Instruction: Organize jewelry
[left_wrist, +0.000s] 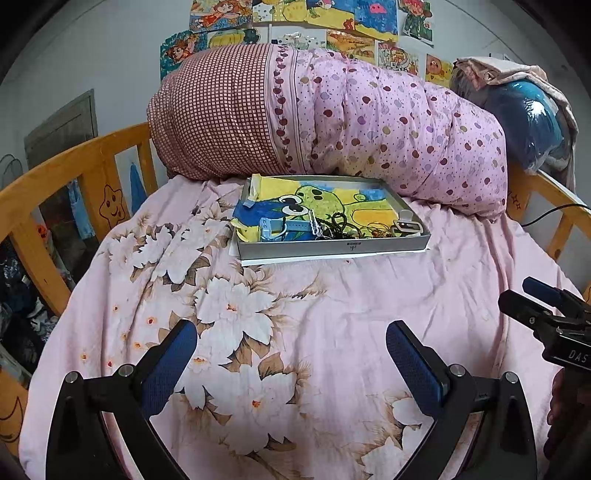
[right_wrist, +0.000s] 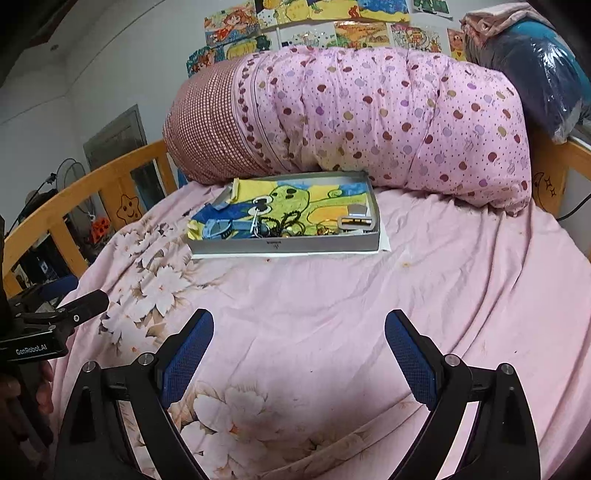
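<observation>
1. Left wrist view: left gripper (left_wrist: 291, 350) spread wide, blue pads (left_wrist: 170, 365) holding nothing, hovering over the pink floral bedsheet (left_wrist: 258, 295).
2. Same for the right gripper (right_wrist: 299, 347): spread wide and holding nothing, low above the sheet; probably kept so to be ready for a small item.
3. Further out, well apart from both pairs of fingers: a shallow grey box (left_wrist: 334, 248) flat on the sheet, just before the rolled quilt (left_wrist: 332, 118), lined with a cartoon frog picture.
4. Inside, bunched along the near wall: blue watch (left_wrist: 275, 226), dark bead strand (left_wrist: 338, 223), white clip (left_wrist: 406, 223). Jewelry already in the box but mixed together; sorted or not, impossible to tell.
</observation>
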